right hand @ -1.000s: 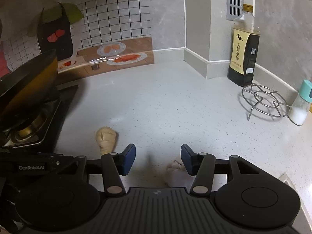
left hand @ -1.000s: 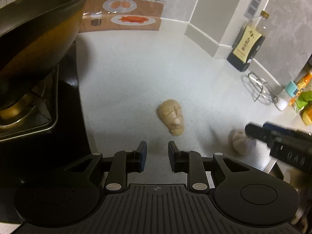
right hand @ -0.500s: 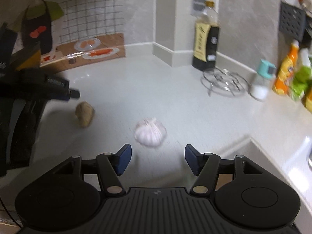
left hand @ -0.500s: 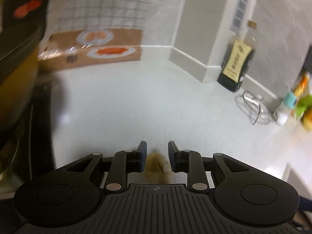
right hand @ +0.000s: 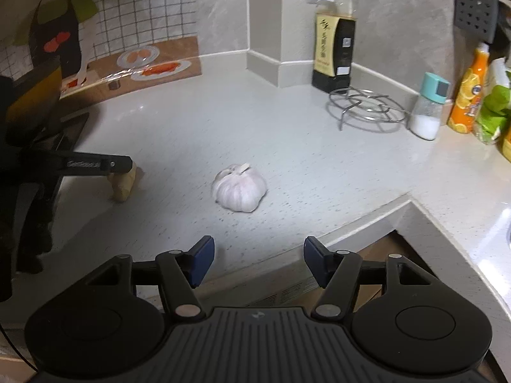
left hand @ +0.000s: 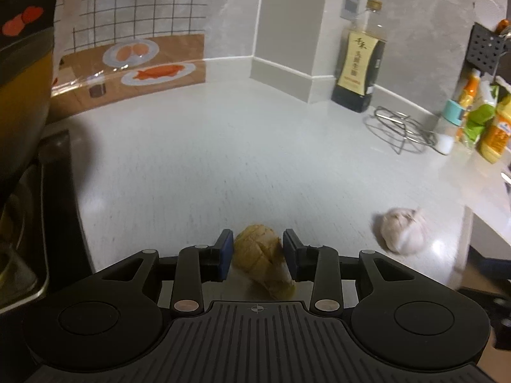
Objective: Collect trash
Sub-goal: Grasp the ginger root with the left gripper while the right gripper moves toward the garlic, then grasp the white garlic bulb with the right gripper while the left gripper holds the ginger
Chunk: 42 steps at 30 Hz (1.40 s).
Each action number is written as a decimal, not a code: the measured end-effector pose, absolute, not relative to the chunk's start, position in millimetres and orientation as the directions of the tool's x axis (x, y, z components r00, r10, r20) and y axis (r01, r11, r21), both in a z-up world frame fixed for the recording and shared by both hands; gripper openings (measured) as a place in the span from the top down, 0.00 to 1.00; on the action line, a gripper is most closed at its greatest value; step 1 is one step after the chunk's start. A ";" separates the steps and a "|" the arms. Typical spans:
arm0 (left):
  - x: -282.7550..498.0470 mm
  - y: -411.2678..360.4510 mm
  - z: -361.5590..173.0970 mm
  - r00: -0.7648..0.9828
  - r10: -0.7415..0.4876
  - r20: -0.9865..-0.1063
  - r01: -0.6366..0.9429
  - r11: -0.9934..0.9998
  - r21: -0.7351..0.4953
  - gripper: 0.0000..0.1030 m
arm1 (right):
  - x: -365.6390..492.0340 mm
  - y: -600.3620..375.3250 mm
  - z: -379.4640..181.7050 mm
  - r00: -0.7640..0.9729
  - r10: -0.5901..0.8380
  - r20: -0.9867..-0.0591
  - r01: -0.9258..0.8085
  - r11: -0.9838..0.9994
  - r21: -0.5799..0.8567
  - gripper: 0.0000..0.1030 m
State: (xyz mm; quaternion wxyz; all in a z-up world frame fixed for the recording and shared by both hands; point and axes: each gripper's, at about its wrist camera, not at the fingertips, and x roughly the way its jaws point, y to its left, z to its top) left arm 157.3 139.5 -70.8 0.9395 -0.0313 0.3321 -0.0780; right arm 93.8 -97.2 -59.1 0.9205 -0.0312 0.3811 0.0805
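Left wrist view: the left tool [left hand: 254,253] straddles the ginger piece [left hand: 260,253] lying on the bench [left hand: 223,159], its jaws opening with the ginger between them; the right pad looks to touch it, the left stands just clear, so it is not clamped. The risk, as I judge it, is that a lopsided squeeze rolls the knobbly ginger out sideways. The garlic bulb [left hand: 403,230] lies to the ginger's right, the wok [left hand: 22,105] and stove to its left.

Right wrist view: the right tool [right hand: 258,260] hangs with jaws apart and empty, short of the garlic bulb [right hand: 240,187], near the bench edge; a nudge could roll the bulb off. Beyond the garlic stand a soy sauce bottle [right hand: 333,54], wire trivet [right hand: 367,103] and salt shaker [right hand: 428,108], well clear.
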 end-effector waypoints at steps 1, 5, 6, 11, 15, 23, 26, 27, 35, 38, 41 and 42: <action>154.3 141.4 -70.6 0.767 -0.170 -0.619 0.124 0.985 -0.116 0.62 | 95.0 -95.3 -60.4 0.691 0.130 -0.711 -0.179 0.984 0.006 0.39; 147.4 146.0 -70.5 0.780 -0.148 -0.608 0.099 0.989 -0.113 0.58 | 97.6 -85.4 -62.5 0.680 0.151 -0.718 -0.216 0.976 0.001 0.39; 147.9 145.1 -70.5 0.779 -0.144 -0.610 0.093 0.989 -0.114 0.57 | 97.6 -83.1 -62.7 0.679 0.156 -0.718 -0.224 0.975 -0.001 0.39; 160.0 130.7 -72.5 0.751 -0.153 -0.642 0.096 0.988 -0.123 0.57 | 97.5 -74.8 -64.3 0.672 0.159 -0.724 -0.247 0.969 -0.016 0.38; 171.5 119.3 -79.2 0.706 -0.159 -0.690 0.108 0.987 -0.118 0.58 | 98.0 -76.5 -64.0 0.670 0.151 -0.727 -0.245 0.969 -0.025 0.37; 156.5 131.5 -80.4 0.709 -0.204 -0.675 0.125 0.978 -0.164 0.61 | 114.1 -75.4 -56.5 0.674 0.106 -0.731 -0.234 0.969 -0.076 0.37; 143.9 143.9 -77.6 0.696 -0.179 -0.696 0.069 0.981 -0.183 0.61 | 126.7 -67.0 -49.4 0.695 0.093 -0.713 -0.231 0.968 -0.099 0.35; 140.1 148.5 -76.8 0.689 -0.183 -0.702 0.056 0.978 -0.200 0.61 | 131.1 -62.6 -49.0 0.700 0.087 -0.709 -0.232 0.966 -0.111 0.35; 118.3 162.6 -75.6 0.668 -0.219 -0.711 0.074 0.970 -0.230 0.62 | 166.8 -27.6 -63.1 0.698 0.042 -0.715 -0.241 0.954 -0.180 0.35; 114.7 163.3 -76.3 0.670 -0.228 -0.706 0.082 0.969 -0.235 0.62 | 176.5 -25.0 -68.3 0.692 0.019 -0.722 -0.216 0.959 -0.183 0.35; 111.1 164.5 -76.8 0.672 -0.233 -0.703 0.082 0.967 -0.242 0.62 | 180.0 -27.2 -70.2 0.692 0.022 -0.721 -0.197 0.967 -0.159 0.35; 109.5 165.4 -77.0 0.674 -0.234 -0.701 0.077 0.965 -0.249 0.62 | 180.5 -26.7 -70.3 0.694 0.020 -0.719 -0.197 0.967 -0.162 0.37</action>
